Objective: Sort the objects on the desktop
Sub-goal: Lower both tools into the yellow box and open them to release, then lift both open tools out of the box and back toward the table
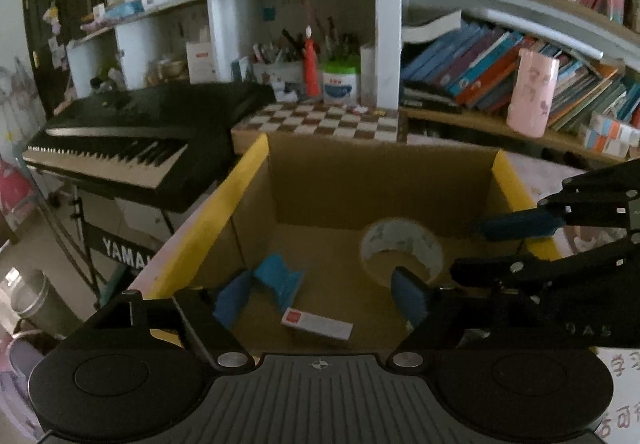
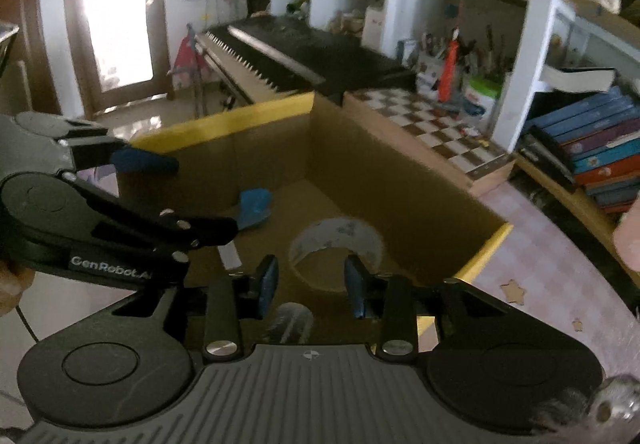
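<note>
Brown cardboard is forming the one open box (image 1: pixel 384 180), yellow tape running along its rim, and three things are lying on its floor: one roll of patterned tape (image 1: pixel 402 250) near the right wall, one blue holder (image 1: pixel 280 278) toward the left, and one small white carton (image 1: pixel 318 324) with a red label at the front.

The left gripper (image 1: pixel 320 298) is hanging over the box with its jaws spread wide and nothing between them. The right gripper (image 2: pixel 311 282) is poised above the tape roll, its blue pads (image 2: pixel 267 280) standing close together with a gap, clamping nothing; something pale and blurred is showing low between its fingers, too smeared to name.

Outside the box, one chequered board (image 1: pixel 326 120) is resting against its far wall, one black keyboard (image 1: pixel 132 140) is sitting to the left, and shelved books (image 1: pixel 496 72) are leaning to the right.
</note>
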